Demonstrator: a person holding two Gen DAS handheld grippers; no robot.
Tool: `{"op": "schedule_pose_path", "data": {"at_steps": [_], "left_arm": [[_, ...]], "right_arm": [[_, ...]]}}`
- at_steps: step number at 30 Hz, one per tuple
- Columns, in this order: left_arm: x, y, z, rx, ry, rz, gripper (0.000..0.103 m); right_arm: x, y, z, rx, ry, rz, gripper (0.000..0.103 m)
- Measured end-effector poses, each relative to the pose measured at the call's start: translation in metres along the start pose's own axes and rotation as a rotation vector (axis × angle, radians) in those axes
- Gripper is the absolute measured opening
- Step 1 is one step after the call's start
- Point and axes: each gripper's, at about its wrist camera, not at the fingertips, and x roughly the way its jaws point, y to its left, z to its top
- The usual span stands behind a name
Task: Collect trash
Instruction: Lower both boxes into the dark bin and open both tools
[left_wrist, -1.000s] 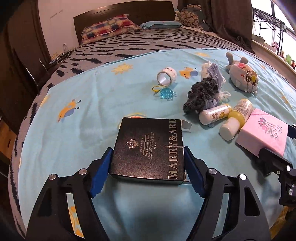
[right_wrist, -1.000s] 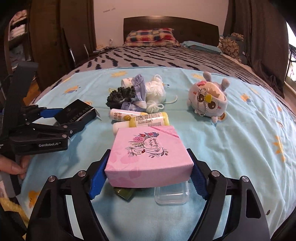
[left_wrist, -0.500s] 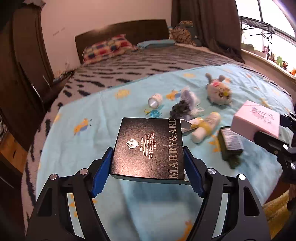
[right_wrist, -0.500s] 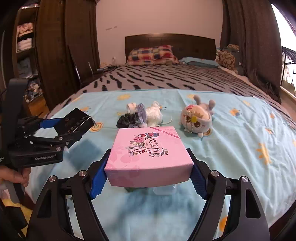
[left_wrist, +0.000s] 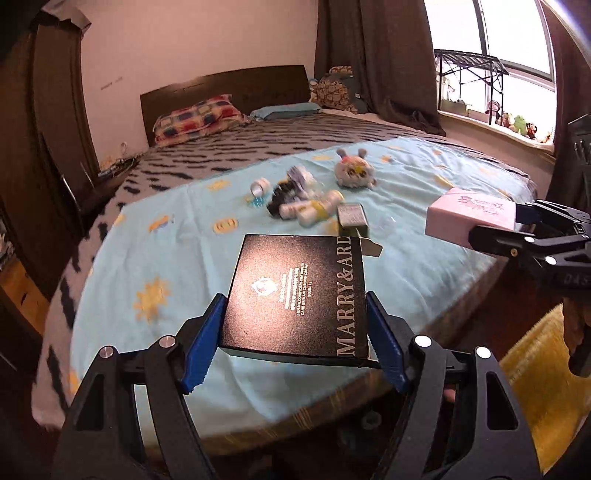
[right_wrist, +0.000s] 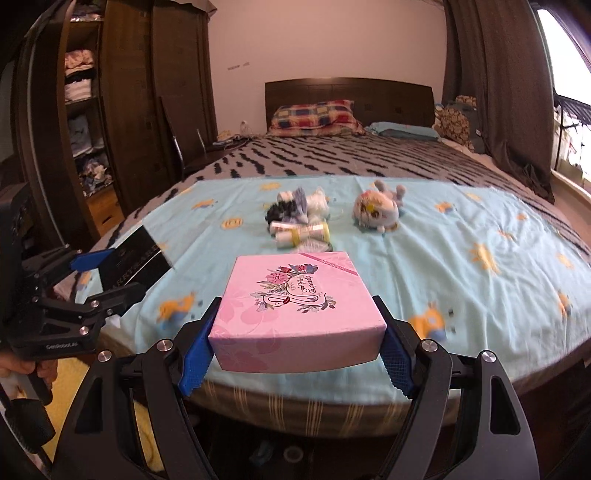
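- Closest in: the left gripper (left_wrist: 295, 332) is clamped on a flat black box (left_wrist: 299, 291) — blue pads pressed on both side edges, box held clear above the bed's foot end. A loose flap sticks out at its far corner.
- Same deal on the other side: the right gripper (right_wrist: 295, 343) is clamped on a pink floral box (right_wrist: 295, 310), pads squeezing only its near end, so most of the box hangs forward past the jaws.
- So both bits of trash are in the air, off the blue sheet (right_wrist: 461, 236). No bin in either view, so I can't say where they're headed.
- What I'd worry about: both are edge grips on light cardboard. A quick swing could let the pink box tip down and slip, and the black one could pivot out.
- Also the two grippers are side by side — they could knock boxes.
- Further out on the sheet: a small dark packet (left_wrist: 352, 218), a couple of bottles (right_wrist: 303, 232), some yarn-ish stuff and a plush toy (right_wrist: 376, 210). Not obvious which of those count as trash.
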Motion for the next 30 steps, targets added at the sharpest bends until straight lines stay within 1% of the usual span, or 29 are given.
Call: {"op": "schedule_pose_path", "data": {"at_steps": [3, 6, 10, 13, 16, 17, 19, 20, 21, 23, 25, 30], "left_arm": [[-0.001, -0.009, -0.025, -0.031, 0.035, -0.013, 0.07], [0.004, -0.02, -0.048, -0.051, 0.085, -0.023, 0.07], [0.016, -0.031, -0.075, -0.086, 0.155, -0.046, 0.07], [0.033, -0.041, -0.101, -0.115, 0.25, -0.083, 0.07], [0.049, -0.049, -0.121, -0.121, 0.319, -0.104, 0.07], [0.058, -0.051, -0.13, -0.128, 0.354, -0.109, 0.07], [0.07, -0.052, -0.14, -0.138, 0.394, -0.11, 0.07], [0.081, -0.051, -0.148, -0.158, 0.429, -0.114, 0.07], [0.087, -0.051, -0.152, -0.171, 0.446, -0.117, 0.07], [0.1, -0.051, -0.159, -0.188, 0.478, -0.13, 0.07], [0.112, -0.051, -0.164, -0.189, 0.499, -0.129, 0.07], [0.129, -0.052, -0.17, -0.184, 0.525, -0.115, 0.07]], "right_arm": [[0.0, -0.006, -0.022, 0.041, 0.052, 0.008, 0.078], [0.001, -0.008, -0.048, 0.06, 0.104, -0.009, 0.078], [0.011, -0.008, -0.082, 0.117, 0.195, 0.016, 0.078], [0.022, -0.005, -0.11, 0.153, 0.273, 0.031, 0.078], [0.039, -0.008, -0.131, 0.189, 0.353, 0.039, 0.078], [0.045, -0.008, -0.139, 0.197, 0.377, 0.037, 0.078], [0.061, -0.008, -0.152, 0.209, 0.435, 0.031, 0.078], [0.068, -0.008, -0.157, 0.214, 0.46, 0.029, 0.078], [0.076, -0.009, -0.161, 0.223, 0.486, 0.027, 0.078], [0.088, -0.008, -0.167, 0.238, 0.52, 0.029, 0.078], [0.099, -0.005, -0.171, 0.227, 0.536, 0.017, 0.078], [0.118, 0.001, -0.184, 0.207, 0.56, -0.014, 0.078]]}}
